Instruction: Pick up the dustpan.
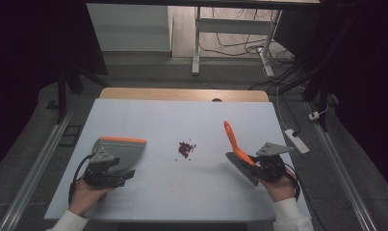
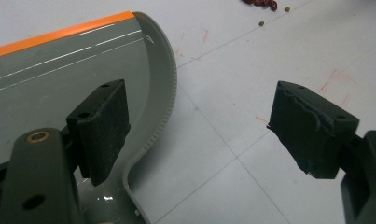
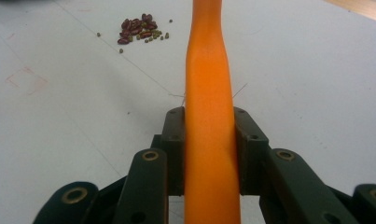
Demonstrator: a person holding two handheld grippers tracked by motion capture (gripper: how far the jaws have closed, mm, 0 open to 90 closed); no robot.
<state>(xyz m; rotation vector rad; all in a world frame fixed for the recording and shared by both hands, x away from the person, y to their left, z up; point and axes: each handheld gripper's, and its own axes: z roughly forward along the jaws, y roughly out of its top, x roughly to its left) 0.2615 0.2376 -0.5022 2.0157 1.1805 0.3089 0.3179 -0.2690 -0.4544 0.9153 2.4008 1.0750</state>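
A grey dustpan [image 1: 122,150] with an orange front lip lies on the white table at the left. My left gripper [image 1: 107,171] sits at its near end, open. In the left gripper view one jaw is over the dustpan's floor [image 2: 59,65] and the other stands well off to the right above the table, so the pan's curved side wall lies between them untouched. My right gripper [image 1: 264,166] is shut on the orange handle [image 3: 206,70] of a hand brush [image 1: 231,137], whose grey bristles [image 1: 240,167] point left and down. A small pile of red and green beans [image 1: 186,148] lies mid-table.
The white table sheet [image 1: 182,115] has faint red marks and thin grid lines, with a wooden edge at the far side. A white power strip [image 1: 296,140] lies on the floor to the right. Metal rails run along both sides of the table.
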